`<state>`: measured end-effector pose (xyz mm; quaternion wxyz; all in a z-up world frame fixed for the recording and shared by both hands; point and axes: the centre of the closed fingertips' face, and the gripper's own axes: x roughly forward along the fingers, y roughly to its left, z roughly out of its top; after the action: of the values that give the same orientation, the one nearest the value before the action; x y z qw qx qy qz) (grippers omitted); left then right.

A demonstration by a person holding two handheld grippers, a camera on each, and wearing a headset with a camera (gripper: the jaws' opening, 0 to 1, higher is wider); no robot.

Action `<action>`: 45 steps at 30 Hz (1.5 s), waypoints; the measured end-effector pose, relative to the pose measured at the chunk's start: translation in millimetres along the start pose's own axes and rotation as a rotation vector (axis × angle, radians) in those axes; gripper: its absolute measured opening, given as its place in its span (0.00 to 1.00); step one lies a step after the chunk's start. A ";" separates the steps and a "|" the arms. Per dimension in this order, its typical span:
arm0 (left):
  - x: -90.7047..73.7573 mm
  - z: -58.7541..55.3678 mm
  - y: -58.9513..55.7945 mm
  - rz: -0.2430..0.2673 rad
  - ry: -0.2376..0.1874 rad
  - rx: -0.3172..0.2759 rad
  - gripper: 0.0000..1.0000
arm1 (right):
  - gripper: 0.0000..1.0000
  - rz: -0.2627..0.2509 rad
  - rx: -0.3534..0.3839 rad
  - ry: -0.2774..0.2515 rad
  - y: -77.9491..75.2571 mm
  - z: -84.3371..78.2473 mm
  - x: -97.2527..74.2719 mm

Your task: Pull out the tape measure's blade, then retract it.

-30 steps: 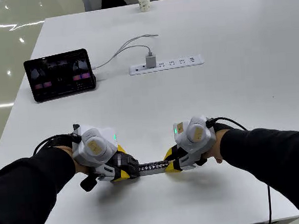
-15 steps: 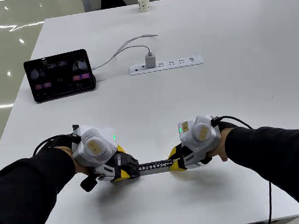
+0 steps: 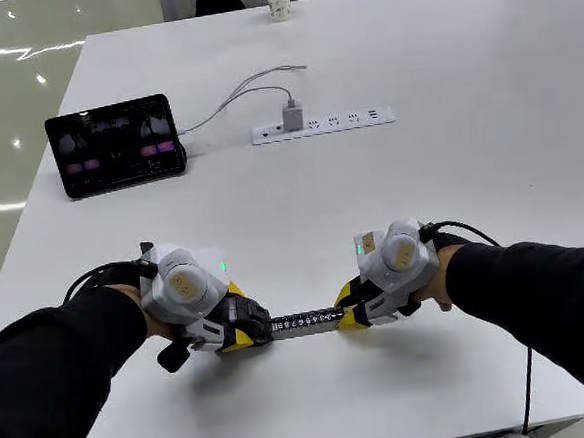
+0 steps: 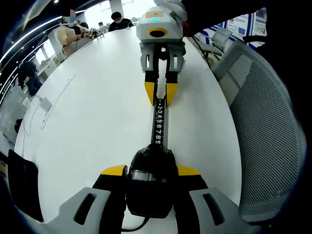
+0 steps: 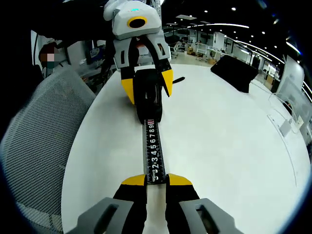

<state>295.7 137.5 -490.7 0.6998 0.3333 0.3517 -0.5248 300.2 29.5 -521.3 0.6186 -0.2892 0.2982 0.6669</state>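
Holding the tape measure by its dark case, our left hand-held gripper has its yellow-tipped jaws closed against the two sides of the body, low over the white tabletop near its front edge; we cannot tell whether the case rests on it. Our right hand-held gripper faces it, jaws pinched nearly together on the tip of the blade. A short run of blade with black numerals spans the gap between the two, flat and straight. We judge the pull-out step to be under way, with only a little blade drawn. The case looks compact and rigid, likely with some weight for its size, so gripping it across its sides suits it. Its smooth shell could twist in the jaws if the pull runs off the blade's line. The blade looks thin and springy, probably stiff along its length yet ready to buckle if bent, and slick, so its very end is the place to pinch. A spring will likely tug it home, so on retraction we should walk the tip back rather than release it. A tablet and a power strip lie well apart.
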 end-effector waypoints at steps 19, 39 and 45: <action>0.5 1.6 -0.5 0.001 -0.001 -0.004 0.31 | 0.10 0.002 -0.003 0.014 -2.0 -11.9 -9.7; 0.5 1.3 0.5 0.003 -0.002 -0.008 0.31 | 0.10 -0.002 0.015 0.017 -4.2 -21.0 -18.2; 0.3 1.1 0.3 0.005 -0.002 -0.008 0.31 | 0.10 -0.001 0.012 0.018 -4.5 -21.5 -18.5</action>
<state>296.2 136.4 -490.3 0.7028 0.3310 0.3523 -0.5219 306.3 1.4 -521.5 0.6178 -0.2916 0.3079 0.6622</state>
